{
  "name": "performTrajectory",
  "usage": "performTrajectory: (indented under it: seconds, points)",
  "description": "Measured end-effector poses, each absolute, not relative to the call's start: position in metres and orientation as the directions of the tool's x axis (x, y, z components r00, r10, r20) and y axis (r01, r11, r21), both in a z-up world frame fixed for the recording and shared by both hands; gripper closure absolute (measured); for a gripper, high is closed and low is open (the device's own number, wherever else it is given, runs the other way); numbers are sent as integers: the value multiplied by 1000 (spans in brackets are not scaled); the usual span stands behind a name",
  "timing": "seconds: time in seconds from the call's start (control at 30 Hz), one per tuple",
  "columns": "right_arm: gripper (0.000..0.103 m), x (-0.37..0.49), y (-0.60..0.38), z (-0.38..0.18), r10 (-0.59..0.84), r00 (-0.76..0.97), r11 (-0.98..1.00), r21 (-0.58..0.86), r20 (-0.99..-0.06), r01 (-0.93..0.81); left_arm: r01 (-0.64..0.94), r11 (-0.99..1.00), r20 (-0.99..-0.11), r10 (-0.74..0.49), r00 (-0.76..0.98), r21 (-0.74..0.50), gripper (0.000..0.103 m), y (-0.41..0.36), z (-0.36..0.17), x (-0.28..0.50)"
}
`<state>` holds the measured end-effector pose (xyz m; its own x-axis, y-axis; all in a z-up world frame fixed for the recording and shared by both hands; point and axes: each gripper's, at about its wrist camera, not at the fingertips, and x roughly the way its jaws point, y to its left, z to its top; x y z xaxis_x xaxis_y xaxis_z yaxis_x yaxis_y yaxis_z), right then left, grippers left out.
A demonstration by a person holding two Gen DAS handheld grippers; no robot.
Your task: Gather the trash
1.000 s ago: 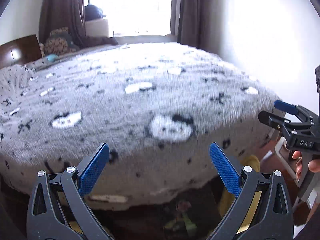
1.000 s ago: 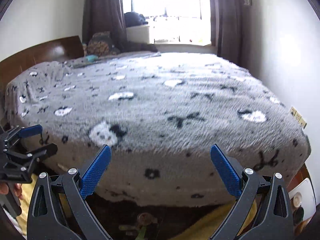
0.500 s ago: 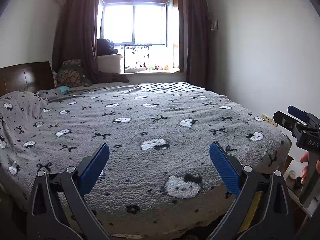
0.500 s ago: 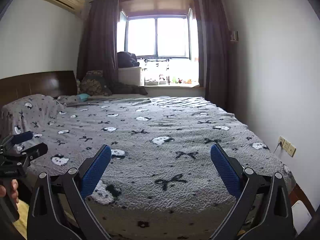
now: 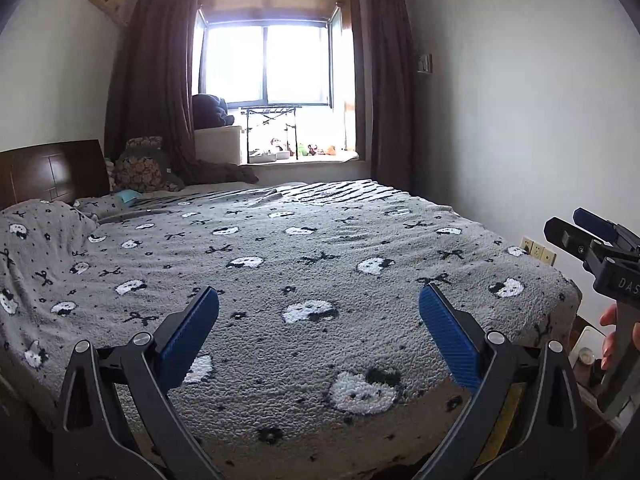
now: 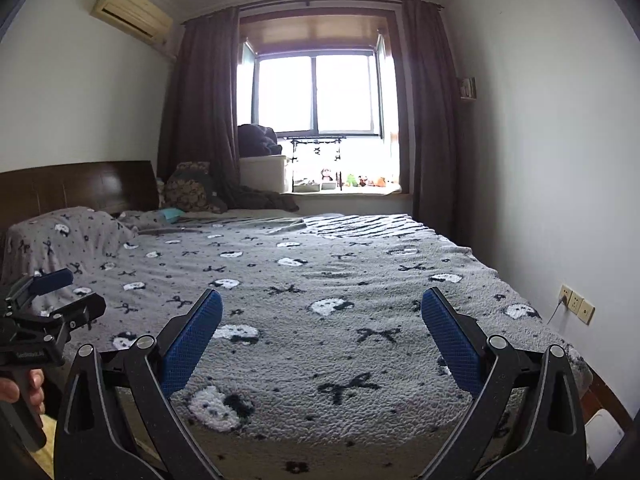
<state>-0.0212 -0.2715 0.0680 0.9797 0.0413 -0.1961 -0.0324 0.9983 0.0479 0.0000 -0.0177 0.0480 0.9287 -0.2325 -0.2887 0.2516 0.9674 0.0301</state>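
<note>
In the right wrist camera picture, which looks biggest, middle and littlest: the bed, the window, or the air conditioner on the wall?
As they look in that view:
1. The bed, by far the largest, though it is also nearest the camera.
2. The window.
3. The air conditioner, smallest.

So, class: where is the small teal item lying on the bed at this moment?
In both views the teal item lies at the far left head of the bed, between the patterned cushion and the blanket-covered pillow.

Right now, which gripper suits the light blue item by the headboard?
Left, probably: both are open and empty, but the left gripper is on the headboard side, nearer the light blue item.
</note>
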Motion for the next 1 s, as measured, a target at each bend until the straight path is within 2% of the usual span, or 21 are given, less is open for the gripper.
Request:
performTrajectory:
  seconds: [1.0]
  points:
    - [3,-19,-266,66,57,977,998,47,-206,-49,238,971,-293,-218,931,34,8,-15,49,0]
